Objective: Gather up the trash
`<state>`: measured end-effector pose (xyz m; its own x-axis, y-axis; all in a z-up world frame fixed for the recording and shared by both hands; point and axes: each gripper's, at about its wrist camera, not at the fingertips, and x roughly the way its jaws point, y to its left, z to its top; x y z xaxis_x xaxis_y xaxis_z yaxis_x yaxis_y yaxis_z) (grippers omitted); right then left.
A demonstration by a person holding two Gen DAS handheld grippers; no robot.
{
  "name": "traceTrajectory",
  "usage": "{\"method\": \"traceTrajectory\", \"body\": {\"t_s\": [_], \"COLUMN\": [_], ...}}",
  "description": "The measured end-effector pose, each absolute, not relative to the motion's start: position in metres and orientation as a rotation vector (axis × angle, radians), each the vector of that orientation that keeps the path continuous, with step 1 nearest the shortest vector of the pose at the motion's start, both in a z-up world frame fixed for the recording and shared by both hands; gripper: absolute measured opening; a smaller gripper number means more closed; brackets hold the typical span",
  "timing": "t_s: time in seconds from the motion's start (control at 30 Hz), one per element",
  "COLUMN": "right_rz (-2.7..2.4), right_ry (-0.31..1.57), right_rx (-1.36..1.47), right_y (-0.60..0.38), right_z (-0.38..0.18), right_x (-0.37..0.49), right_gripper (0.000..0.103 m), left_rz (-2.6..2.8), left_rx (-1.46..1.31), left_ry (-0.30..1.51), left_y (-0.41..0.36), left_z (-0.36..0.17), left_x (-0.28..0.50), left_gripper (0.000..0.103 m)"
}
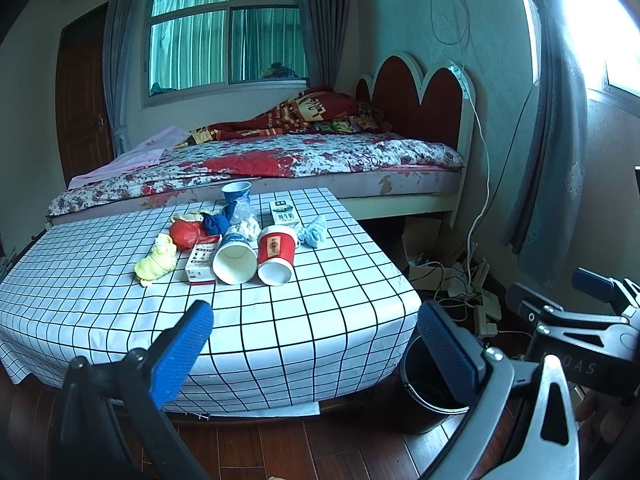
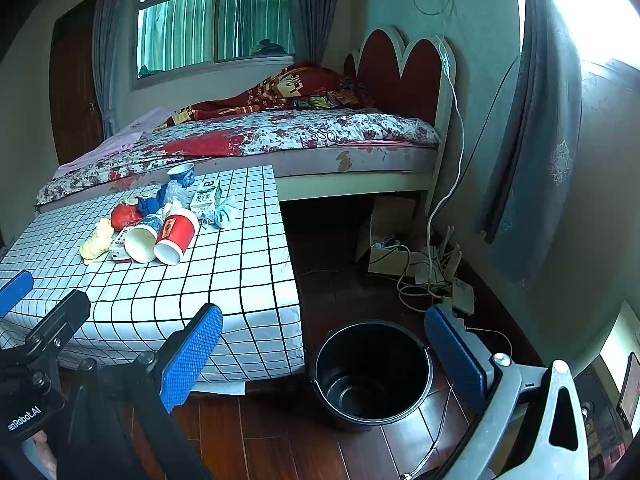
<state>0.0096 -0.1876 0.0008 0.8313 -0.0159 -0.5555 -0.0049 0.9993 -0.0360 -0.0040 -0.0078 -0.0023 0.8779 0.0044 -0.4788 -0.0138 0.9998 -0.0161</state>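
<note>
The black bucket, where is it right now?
The black bucket stands empty on the wooden floor, just off the right corner of the checked table; in the right wrist view it sits low and centre.

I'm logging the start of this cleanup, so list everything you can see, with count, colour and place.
paper cups: 3; red and white ones lying at the pile's front, blue one upright behind
small cartons: 2; red-white at the front, green-white at the back
crumpled wads: yellow, red, dark blue, clear plastic, pale blue; across the pile
table: 1, white grid cloth, beside the bed
bucket: 1, black, empty, on the floor by the table's corner
bed: 1, floral cover, red headboard
cables and power strip: white, floor by the wall
left tongs: blue pads, open
right tongs: blue pads, open above the bucket
</note>
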Motion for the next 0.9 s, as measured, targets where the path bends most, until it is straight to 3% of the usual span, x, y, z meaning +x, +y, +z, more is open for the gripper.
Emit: {"method": "traceTrajectory", "body": {"t_s": [0.9], "right_rz": [0.003], "right_ry": [0.599], "right_rx": [-0.051], "right_y": [-0.1814], "right_z": [0.0001], "right_x": [0.0141], "right_gripper": [0.102], "left_rz": [0.004], "left_rx": [-0.033], "left_ry": [0.512], "left_y": [-0.0041], "left_z": [-0.0075], "left_x": [-0.0015], "left_gripper": [0.102]}}
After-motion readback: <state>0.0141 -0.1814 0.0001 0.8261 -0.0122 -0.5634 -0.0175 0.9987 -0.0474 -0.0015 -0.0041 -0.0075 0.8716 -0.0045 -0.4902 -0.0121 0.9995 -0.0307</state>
